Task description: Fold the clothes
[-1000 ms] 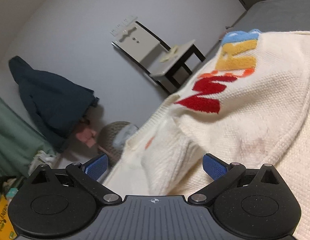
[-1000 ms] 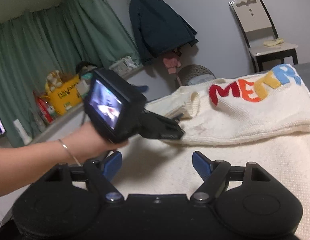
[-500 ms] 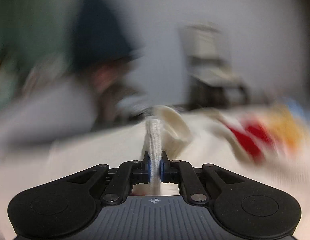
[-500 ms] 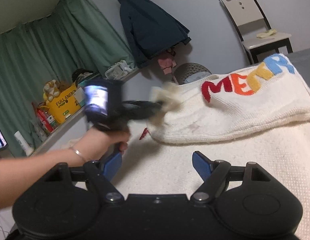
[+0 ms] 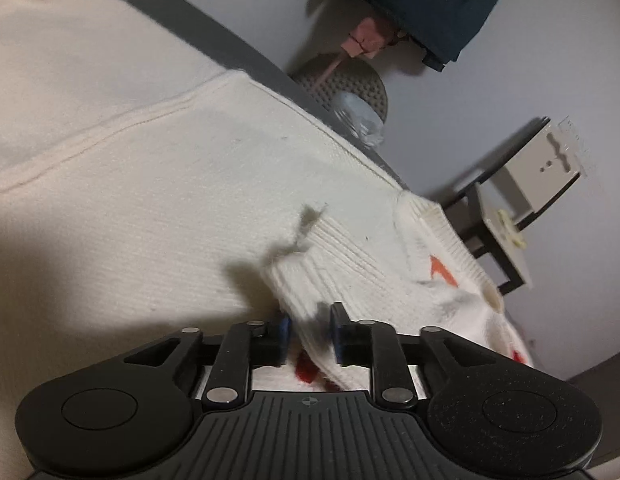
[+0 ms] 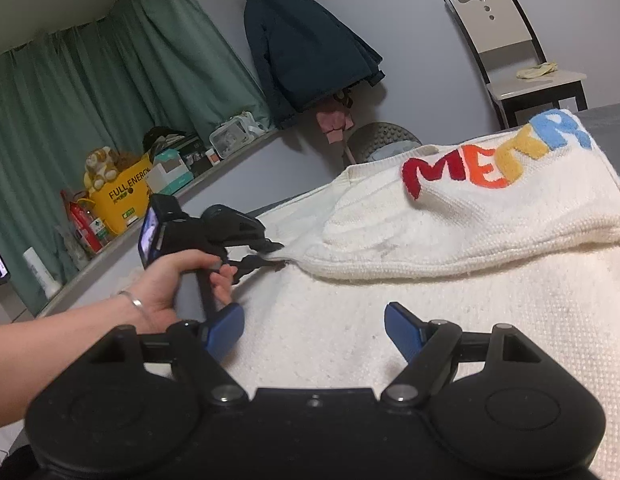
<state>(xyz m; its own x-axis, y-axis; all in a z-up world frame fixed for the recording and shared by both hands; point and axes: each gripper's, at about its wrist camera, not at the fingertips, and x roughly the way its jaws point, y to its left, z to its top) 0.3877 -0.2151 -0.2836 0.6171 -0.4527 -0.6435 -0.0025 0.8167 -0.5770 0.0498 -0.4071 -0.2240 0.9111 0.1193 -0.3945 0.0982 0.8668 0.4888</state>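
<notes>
Since earlier frame, left claw [image 5: 308,338] rolled over, dragging cream sweater's cuff [image 5: 310,280] toward lower centre; jaws now opening, cuff still between them. We see sweater [image 6: 490,216] spread upper right on bed, sleeve running left-right. Right claw [image 6: 314,330] open, empty, farther off.

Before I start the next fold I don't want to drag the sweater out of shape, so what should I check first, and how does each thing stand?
1. Left gripper letting go: jaws are opening, but the knit cuff is between them; not ok yet.
2. Cuff free of the pads: cannot tell, the frame is blurred there.
3. Right gripper ready: open, nothing between its fingers, over the flat knit; ok.
4. Cream sweater on the bed: the lettered part lies folded over the rest; ok.
5. Fold edge smooth: bunched near the left gripper's tips; not ok.
</notes>
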